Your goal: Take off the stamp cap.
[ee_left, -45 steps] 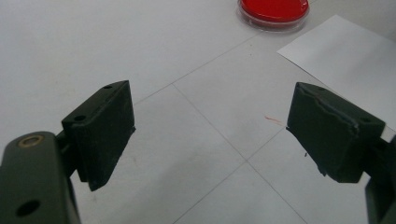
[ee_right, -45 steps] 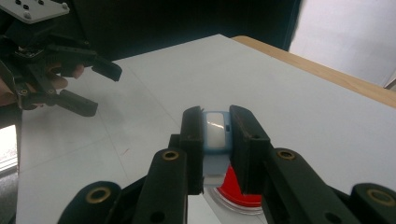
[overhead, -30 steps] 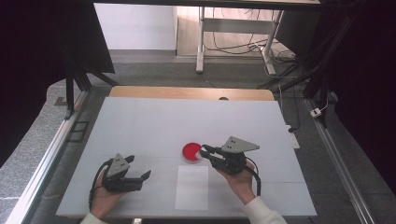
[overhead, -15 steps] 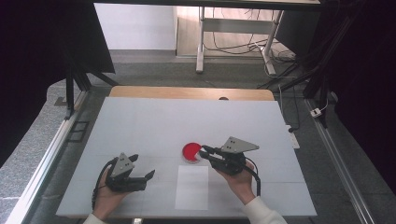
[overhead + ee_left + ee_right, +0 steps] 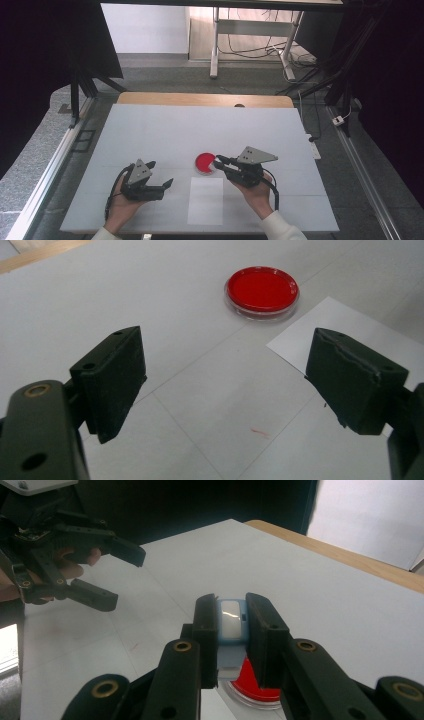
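1. Red is the main thing that pops here: a round red dish [image 5: 204, 163] with a clear rim sits on the white counter [image 5: 150, 135], just ahead of the right tool [image 5: 218, 162], pretty much under its tip.
2. Right tool is pinching a small light-blue and white block [image 5: 231, 620] between its jaws. In the right gripper view the jaws are pressed against both sides of it, and the red dish [image 5: 250, 682] peeks out right below them.
3. What that little block actually is, can't tell, it's too small and glossy.
4. Left tool [image 5: 159, 176] has its jaws spread wide with nothing between them. In the left gripper view you look straight through the gap [image 5: 225, 390] at bare counter.
5. From the left tool, the red dish [image 5: 262, 290] is ahead and a bit toward its right jaw, well apart from it.
6. White sheet of paper [image 5: 205, 200] lies flat on the counter between the two tools, on the near side of the dish. Its corner [image 5: 320, 335] shows just behind the left tool's right jaw.
7. Each tool is held in a hand; the left hand [image 5: 120, 207] and the right hand [image 5: 257, 195] both come in from the near edge of the counter.
8. In the right gripper view the left tool [image 5: 115, 575] shows farther off, up to the left, jaws apart.
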Motion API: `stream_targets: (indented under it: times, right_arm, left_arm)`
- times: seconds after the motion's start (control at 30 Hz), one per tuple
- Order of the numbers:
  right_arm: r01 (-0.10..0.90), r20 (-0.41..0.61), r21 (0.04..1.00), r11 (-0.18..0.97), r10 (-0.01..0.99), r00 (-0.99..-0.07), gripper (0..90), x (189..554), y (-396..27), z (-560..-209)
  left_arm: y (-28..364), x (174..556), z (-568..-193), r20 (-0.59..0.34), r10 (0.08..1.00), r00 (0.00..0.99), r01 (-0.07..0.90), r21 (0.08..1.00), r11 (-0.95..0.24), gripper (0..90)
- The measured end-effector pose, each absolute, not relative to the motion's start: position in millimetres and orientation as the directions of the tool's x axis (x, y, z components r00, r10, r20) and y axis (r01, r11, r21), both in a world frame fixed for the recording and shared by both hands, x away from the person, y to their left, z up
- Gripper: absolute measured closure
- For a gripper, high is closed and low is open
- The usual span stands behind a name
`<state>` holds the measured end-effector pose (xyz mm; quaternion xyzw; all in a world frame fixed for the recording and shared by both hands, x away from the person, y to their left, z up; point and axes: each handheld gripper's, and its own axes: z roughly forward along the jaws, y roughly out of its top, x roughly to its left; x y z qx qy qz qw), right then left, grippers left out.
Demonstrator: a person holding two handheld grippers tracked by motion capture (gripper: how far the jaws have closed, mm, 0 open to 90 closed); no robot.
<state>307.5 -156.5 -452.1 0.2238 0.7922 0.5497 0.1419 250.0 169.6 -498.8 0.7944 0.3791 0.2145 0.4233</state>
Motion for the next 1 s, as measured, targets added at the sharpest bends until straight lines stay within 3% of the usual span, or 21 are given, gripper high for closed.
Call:
stream_targets:
  times: [1.0]
  right_arm:
    - [0.199, 0.021, 0.934, 0.297, 0.51, -0.86, 74.9, 306.2, -153.5, -455.1]
  left_arm:
    - [137.2, 265.8, -498.7, 0.029, 0.741, 0.671, 0.411, 0.817, -0.404, 16.5]
